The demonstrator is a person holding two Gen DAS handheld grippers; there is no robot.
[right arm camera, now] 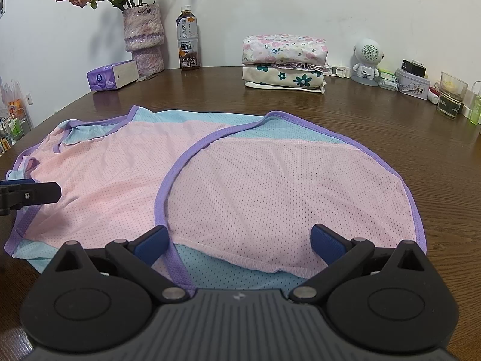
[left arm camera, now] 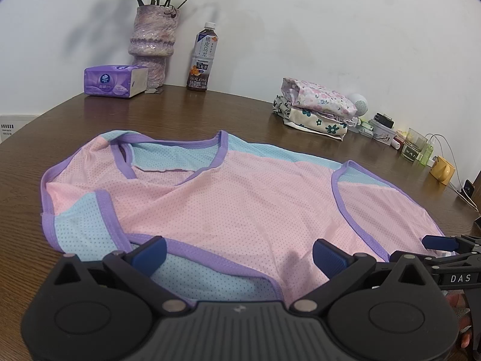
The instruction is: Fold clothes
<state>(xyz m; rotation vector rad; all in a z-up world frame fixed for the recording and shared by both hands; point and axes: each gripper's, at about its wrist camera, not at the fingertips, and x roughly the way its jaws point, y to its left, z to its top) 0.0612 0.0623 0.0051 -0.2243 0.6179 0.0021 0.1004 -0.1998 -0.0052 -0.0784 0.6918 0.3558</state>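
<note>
Pink mesh fabric with pale blue panels and purple trim makes up the sleeveless top (left arm camera: 228,198) that lies spread flat on the dark wooden table (left arm camera: 210,111), close to its near edge. In the left wrist view the neckline sits toward the far left and one purple-edged armhole curves at the right. The left gripper (left arm camera: 239,252) hangs just over the near hem, its blue-padded fingers spread wide with nothing between them, one pad (left arm camera: 149,254) above a blue panel and the other above pink cloth. The right gripper's tip shows at the right edge of that view.

In the right wrist view the right gripper (right arm camera: 239,245) is likewise released, its jaws wide apart over the near edge of the top's rounded pink section, gripping no cloth. The left gripper's black finger pokes in at the left edge there, just above the fabric.

At the back of the table, well apart from the top, stands a stack of folded floral clothes (right arm camera: 284,60). To the left of it are an oolong tea bottle (right arm camera: 188,39), a purple textured vase (right arm camera: 144,37) holding dried roses, and a purple tissue pack (right arm camera: 112,76). To the right are a small white robot-shaped speaker (right arm camera: 367,60), a tin, and a glass jar (right arm camera: 452,94).
</note>
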